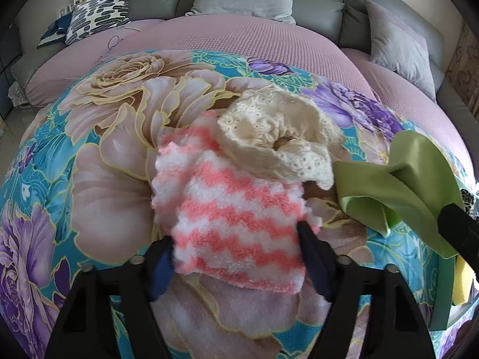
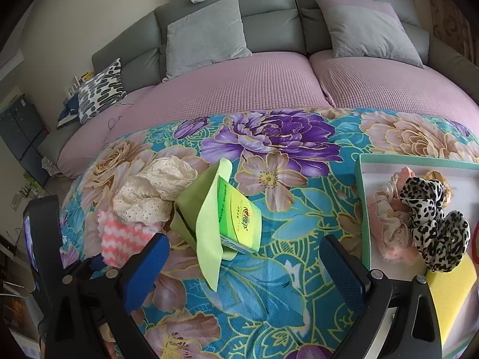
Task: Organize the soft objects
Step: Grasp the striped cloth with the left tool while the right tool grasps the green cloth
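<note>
A pink-and-white striped fluffy cloth [image 1: 236, 224] lies on the floral blanket [image 1: 98, 161], with a cream lace piece [image 1: 278, 137] partly on top of it. My left gripper [image 1: 236, 239] is open, its fingers on either side of the striped cloth's near part. A green cloth [image 1: 398, 185] lies to the right. In the right wrist view my right gripper [image 2: 244, 251] is open and empty above the blanket, just in front of the green cloth [image 2: 209, 224] wrapped round a green pack [image 2: 239, 218]. The striped cloth [image 2: 122, 236] and lace [image 2: 149, 191] lie left.
A white tray with a teal rim [image 2: 363, 209] at the right holds a leopard-print scrunchie [image 2: 431, 224], pink soft items [image 2: 389, 221] and a yellow sponge [image 2: 449, 287]. Grey cushions [image 2: 206, 36] and a patterned pillow [image 2: 100, 89] lean on the sofa back.
</note>
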`<state>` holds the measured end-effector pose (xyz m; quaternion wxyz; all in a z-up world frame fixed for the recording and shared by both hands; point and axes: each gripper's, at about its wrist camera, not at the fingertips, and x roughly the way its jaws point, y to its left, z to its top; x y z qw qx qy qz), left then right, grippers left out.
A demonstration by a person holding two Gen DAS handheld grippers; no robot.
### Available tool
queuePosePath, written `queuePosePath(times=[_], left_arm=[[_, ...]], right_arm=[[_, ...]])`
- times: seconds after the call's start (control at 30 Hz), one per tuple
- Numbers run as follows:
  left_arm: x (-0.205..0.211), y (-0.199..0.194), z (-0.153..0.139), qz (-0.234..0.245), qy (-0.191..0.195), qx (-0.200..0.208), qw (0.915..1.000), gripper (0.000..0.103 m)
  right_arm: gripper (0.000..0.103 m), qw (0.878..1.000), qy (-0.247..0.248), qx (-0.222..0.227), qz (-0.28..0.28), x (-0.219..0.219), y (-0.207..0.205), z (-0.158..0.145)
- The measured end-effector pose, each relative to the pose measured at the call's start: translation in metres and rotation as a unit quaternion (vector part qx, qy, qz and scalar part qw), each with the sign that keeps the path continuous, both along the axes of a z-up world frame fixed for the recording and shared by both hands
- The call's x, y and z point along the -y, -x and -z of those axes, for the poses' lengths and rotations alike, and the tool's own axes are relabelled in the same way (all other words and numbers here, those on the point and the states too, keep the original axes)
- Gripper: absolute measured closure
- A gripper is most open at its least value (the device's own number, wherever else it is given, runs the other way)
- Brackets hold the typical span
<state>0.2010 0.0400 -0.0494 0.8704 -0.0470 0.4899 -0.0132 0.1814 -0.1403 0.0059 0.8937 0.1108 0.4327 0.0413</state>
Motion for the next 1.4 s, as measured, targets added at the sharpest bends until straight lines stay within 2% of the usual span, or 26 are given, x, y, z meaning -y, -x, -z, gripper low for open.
queuePosePath(times=[0.1,0.17,0.3,0.37,0.53,0.7,0.93,1.0,1.07,1.13,1.23,1.3,1.4], left_arm=[[0.002,0.001,-0.001,0.007,0.002,0.0,1.0,0.038],[0.002,0.002,-0.001,0.011,0.009,0.002,0.9999,0.047],[0.003,0.003,-0.002,0.015,0.011,0.001,0.9998,0.052],[0.002,0.003,-0.003,0.015,0.019,0.002,0.9997,0.061],[-0.009,0.004,-0.007,0.002,0.051,0.004,0.9987,0.071],[-0.013,0.006,-0.011,-0.006,0.053,0.007,0.9986,0.072],[-0.025,0.01,-0.017,-0.026,0.054,0.012,0.9981,0.072],[-0.031,0.011,-0.019,-0.034,0.056,0.015,0.9977,0.072],[-0.036,0.012,-0.022,-0.041,0.058,0.018,0.9973,0.072],[-0.039,0.014,-0.024,-0.047,0.057,0.02,0.9971,0.072],[-0.043,0.014,-0.025,-0.053,0.057,0.021,0.9967,0.072],[-0.044,0.015,-0.025,-0.055,0.058,0.022,0.9966,0.072],[-0.046,0.016,-0.027,-0.058,0.058,0.024,0.9963,0.072]], right_arm=[[0.001,1.0,0.001,0.001,-0.001,-0.001,0.0,0.001],[0.001,1.0,0.002,0.001,-0.003,-0.001,0.001,0.001],[0.002,1.0,0.004,0.003,-0.008,-0.004,0.001,0.0],[0.002,1.0,0.005,0.003,-0.01,-0.006,0.001,0.001],[0.011,1.0,0.006,0.007,-0.018,-0.01,0.001,0.002],[0.03,1.0,0.003,0.008,-0.027,-0.013,0.0,0.005],[0.051,0.999,0.003,0.012,-0.046,-0.02,0.0,0.006],[0.061,0.999,0.001,0.014,-0.051,-0.022,0.0,0.006],[0.067,0.998,0.0,0.015,-0.054,-0.024,0.001,0.006],[0.068,0.998,0.0,0.018,-0.057,-0.025,0.001,0.006],[0.077,0.998,-0.003,0.019,-0.063,-0.027,0.002,0.006],[0.091,0.998,-0.005,0.019,-0.066,-0.027,0.001,0.006],[0.096,0.997,-0.011,0.018,-0.071,-0.028,0.001,0.007]])
